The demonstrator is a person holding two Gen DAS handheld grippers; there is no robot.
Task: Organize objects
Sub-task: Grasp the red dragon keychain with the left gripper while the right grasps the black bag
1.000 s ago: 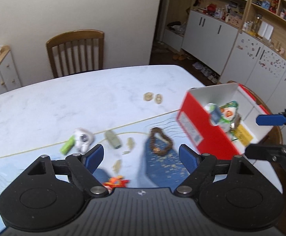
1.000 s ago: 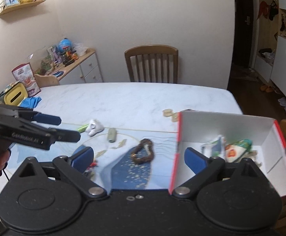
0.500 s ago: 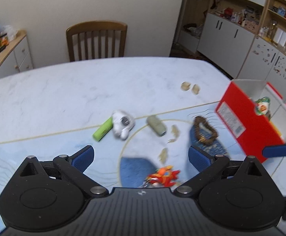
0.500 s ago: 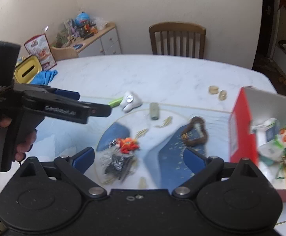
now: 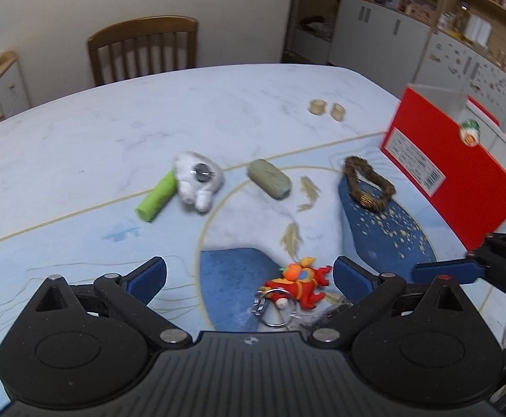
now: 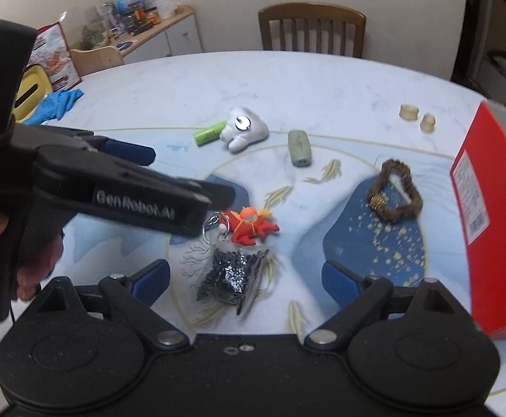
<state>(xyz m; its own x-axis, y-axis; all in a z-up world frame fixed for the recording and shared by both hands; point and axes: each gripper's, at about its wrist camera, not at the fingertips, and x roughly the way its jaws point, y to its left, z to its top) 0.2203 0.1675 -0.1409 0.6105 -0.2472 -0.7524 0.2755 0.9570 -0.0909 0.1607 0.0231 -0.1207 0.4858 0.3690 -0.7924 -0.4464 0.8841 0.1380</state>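
Down low, the left gripper [image 5: 249,274] gaped wide over the soft red plush keychain [image 5: 300,283], gripping nothing. Right gripper [image 6: 244,274], jaws closing, framed a crinkly bag of black bits [image 6: 230,272] untouched, the glossy red box [image 6: 492,215] standing right.

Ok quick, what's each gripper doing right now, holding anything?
Left gripper: jaws wide open, holding nothing; the red plush keychain lies between them, untouched.
Right gripper: jaws open, closing slightly, holding nothing; a clear bag of dark bits lies between them.

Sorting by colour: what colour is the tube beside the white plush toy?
Bright lime green tube, clearest in the left wrist view.
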